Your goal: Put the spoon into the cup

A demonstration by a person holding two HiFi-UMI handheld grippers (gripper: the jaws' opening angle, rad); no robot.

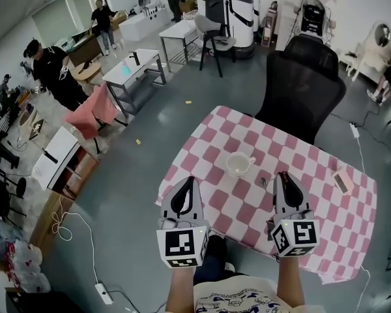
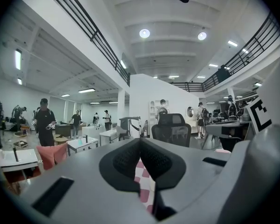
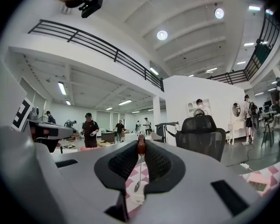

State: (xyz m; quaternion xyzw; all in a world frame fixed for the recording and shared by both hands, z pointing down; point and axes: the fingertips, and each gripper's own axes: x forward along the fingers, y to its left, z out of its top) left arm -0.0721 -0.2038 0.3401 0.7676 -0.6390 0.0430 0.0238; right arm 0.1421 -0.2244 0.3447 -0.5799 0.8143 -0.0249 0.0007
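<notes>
A white cup (image 1: 238,164) stands near the middle of the pink-and-white checked table (image 1: 326,227). My right gripper (image 1: 282,175) hovers to the right of the cup and nearer me, pointing level, shut on the spoon. In the right gripper view the spoon (image 3: 137,185) hangs straight down from the gripper (image 3: 141,146). Its brown handle end is pinched between the pads. Its bowl hangs in line with the cup (image 3: 136,196), which lies beyond it. My left gripper (image 1: 188,182) is over the table's left part, left of the cup. Its jaws (image 2: 140,143) meet at the tips with nothing between them.
A black office chair (image 1: 306,83) stands behind the table's far edge. A small flat rectangular object (image 1: 342,180) lies on the cloth at the right. Left of the table is grey floor, then desks, and people further off.
</notes>
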